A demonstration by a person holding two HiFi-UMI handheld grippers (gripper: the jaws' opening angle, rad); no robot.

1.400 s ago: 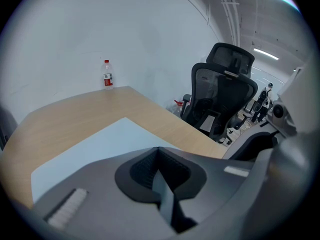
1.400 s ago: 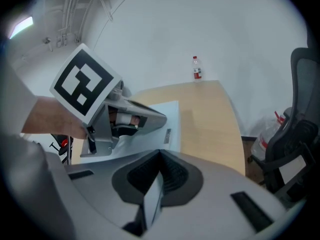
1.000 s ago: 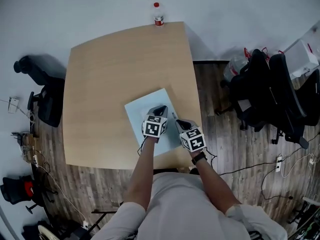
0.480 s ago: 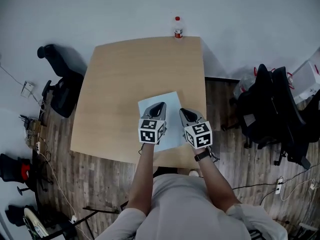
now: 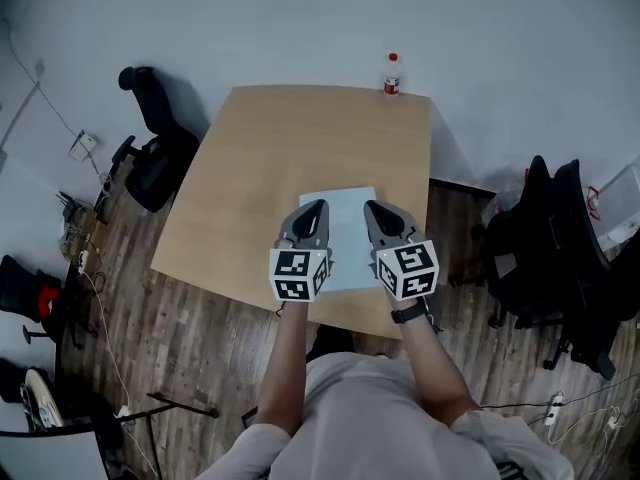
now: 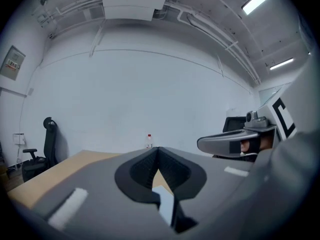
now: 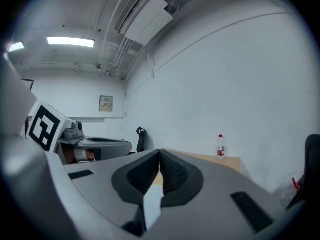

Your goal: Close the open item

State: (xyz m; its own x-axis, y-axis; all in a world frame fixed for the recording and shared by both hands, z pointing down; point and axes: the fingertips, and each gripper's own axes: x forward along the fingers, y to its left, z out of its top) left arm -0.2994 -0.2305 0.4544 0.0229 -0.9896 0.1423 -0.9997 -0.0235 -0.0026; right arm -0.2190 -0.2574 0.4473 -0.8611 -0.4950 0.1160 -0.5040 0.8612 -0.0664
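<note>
Pale blue flat rectangular item [image 5: 345, 236] lies on the light wooden table [image 5: 300, 138], near the edge closest to us; from the head view it looks flat, with no flap standing up, so we judge it probably shut, though we cannot be sure at this size. We hold the left gripper [image 5: 318, 208] and the right gripper [image 5: 372, 208] side by side above it, apart from each other and, as far as we can see, not touching it; both point level towards the far wall, which to us suits a hands-off pause rather than a press on the cover.

The head view gives the layout but not the jaws. The left gripper view shows its ribbed pads [image 6: 150, 166] meeting at the tip with nothing between them; the right gripper view shows the same pads [image 7: 170, 169] together and empty. Each also catches the other tool alongside, and below the pads a pale blue sliver [image 6: 165, 209], which we take for the item underneath.

A small clear plastic bottle with a red cap [image 5: 391, 73] stands at the table's far edge, well apart from the item; only the head view places it so. The black office chair [image 5: 150, 158] sits off the table's left side.
</note>
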